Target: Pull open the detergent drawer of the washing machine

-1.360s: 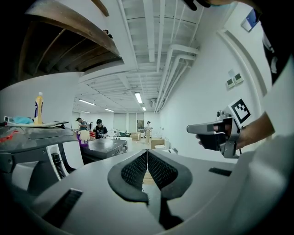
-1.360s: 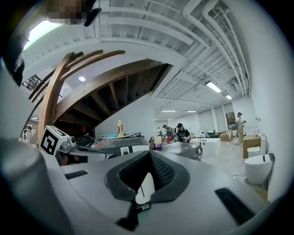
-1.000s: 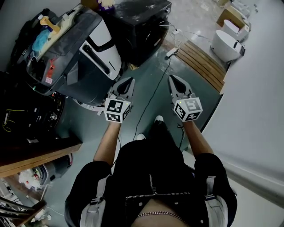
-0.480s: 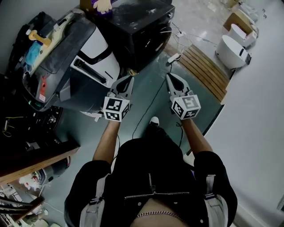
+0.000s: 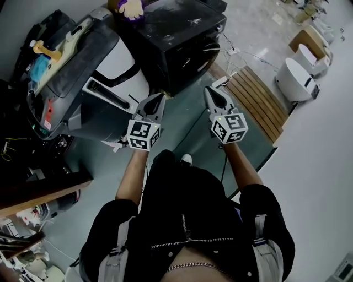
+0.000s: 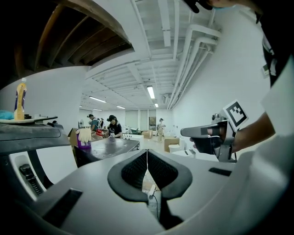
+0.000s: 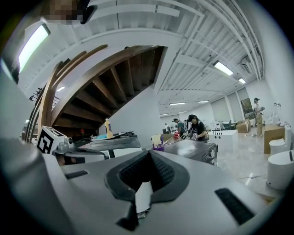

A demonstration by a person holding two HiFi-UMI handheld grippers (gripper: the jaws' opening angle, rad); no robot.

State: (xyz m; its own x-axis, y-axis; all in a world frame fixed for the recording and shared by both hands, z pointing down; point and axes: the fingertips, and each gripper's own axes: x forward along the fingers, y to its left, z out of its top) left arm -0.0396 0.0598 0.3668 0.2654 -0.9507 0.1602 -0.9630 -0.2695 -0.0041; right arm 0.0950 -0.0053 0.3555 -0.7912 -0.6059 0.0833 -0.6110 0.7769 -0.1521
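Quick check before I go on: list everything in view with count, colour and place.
black appliance: one, black, ahead centre
white appliance: one, white with grey top, ahead left
bottle: one, yellow, atop white appliance
glove: one, pale, black appliance's far corner
pallet: one, wooden, floor right
power strip: one, white, beside pallet
white fixtures: two, far right
people: several, background
left gripper: one, grey, shut, empty
right gripper: one, grey, shut, empty
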